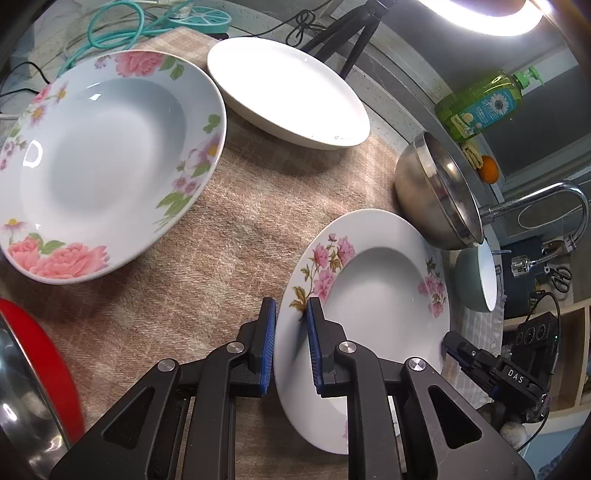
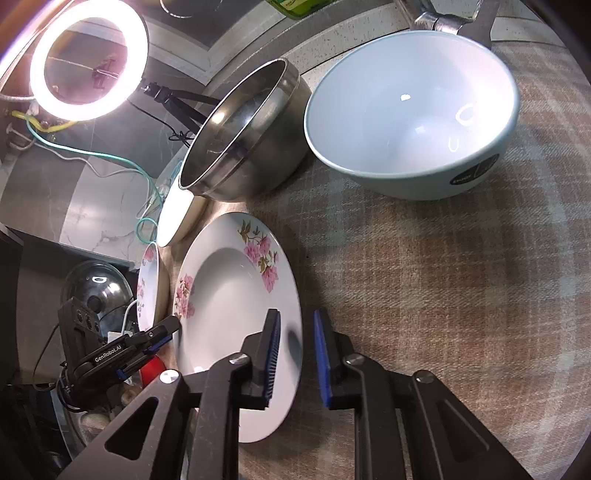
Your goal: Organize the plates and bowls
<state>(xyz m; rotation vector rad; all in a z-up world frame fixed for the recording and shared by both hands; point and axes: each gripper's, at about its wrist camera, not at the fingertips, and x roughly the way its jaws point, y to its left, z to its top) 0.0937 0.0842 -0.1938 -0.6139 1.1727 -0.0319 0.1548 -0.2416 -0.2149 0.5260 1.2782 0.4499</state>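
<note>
A small floral plate (image 1: 373, 295) lies on the beige cloth (image 1: 236, 236); it also shows in the right wrist view (image 2: 229, 306). My left gripper (image 1: 290, 343) is open, its jaws straddling the plate's near rim. My right gripper (image 2: 297, 354) is open and straddles the opposite rim; it shows in the left wrist view (image 1: 465, 354). A large floral plate (image 1: 99, 162) sits left, a plain white plate (image 1: 288, 92) behind it. A steel bowl (image 1: 436, 192) and a pale blue bowl (image 2: 410, 110) stand beside the small plate.
A green soap bottle (image 1: 484, 103), an orange (image 1: 489, 170) and a tap (image 1: 546, 199) are at the right. A ring light (image 2: 88, 59) on a tripod stands behind. A red-rimmed pot lid (image 1: 33, 369) is at the left. Cables (image 1: 122, 29) lie at the back.
</note>
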